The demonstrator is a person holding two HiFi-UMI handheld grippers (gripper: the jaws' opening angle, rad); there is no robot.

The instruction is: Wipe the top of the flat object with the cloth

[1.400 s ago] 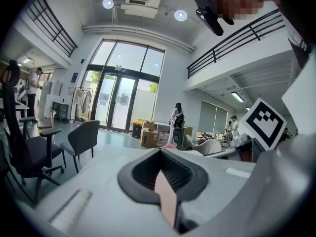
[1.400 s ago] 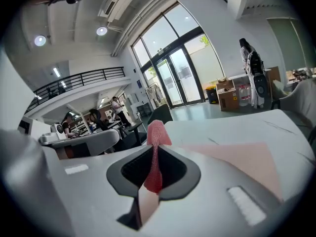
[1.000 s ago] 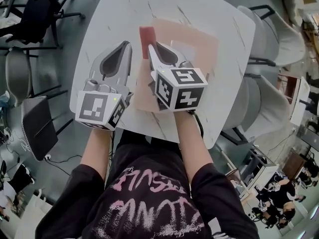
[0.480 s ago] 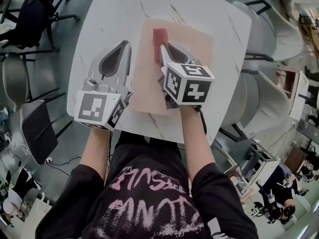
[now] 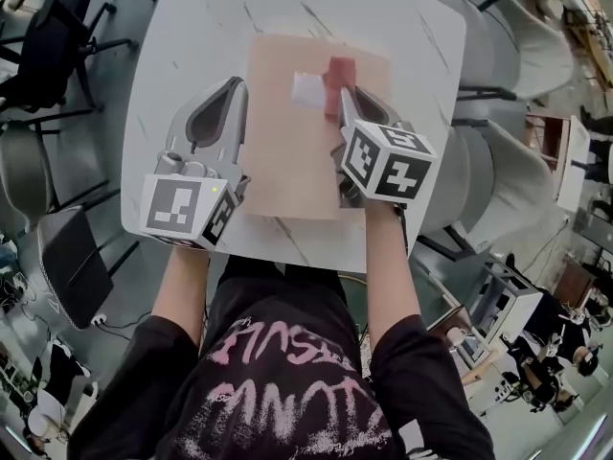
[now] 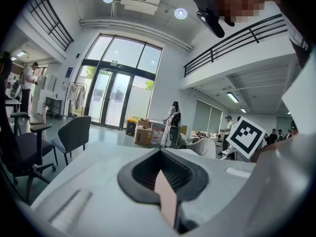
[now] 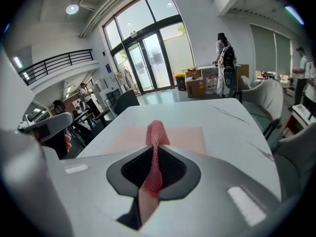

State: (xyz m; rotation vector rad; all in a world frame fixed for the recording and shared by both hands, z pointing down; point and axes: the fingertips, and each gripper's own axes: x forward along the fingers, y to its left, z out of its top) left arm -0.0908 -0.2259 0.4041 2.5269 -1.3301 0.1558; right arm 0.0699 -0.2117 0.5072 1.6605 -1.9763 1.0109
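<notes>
Cloth (image 5: 339, 71): red, mesh weave, bunched, lying on the mat (image 5: 287, 161) near its 1 o'clock corner. Pinched in the closed tips of the right gripper (image 5: 346, 97); a fold of it stands up between the jaws and pokes out past them.

Mat: pinkish-tan, flat on the white table (image 5: 192, 36), about the middle. Pale patch (image 5: 307, 89) on it just at 9 o'clock of the cloth; cannot tell what it is.

Left gripper (image 5: 231, 88): lies along the mat's 9 o'clock edge, jaws clamped on that thin edge.

Both forearms reach in from 6 o'clock, roughly parallel, marker cubes nearest the body.

Around: grey chairs (image 5: 512, 65) at the table's 3 o'clock, a black chair (image 5: 38, 46) at 10 o'clock
</notes>
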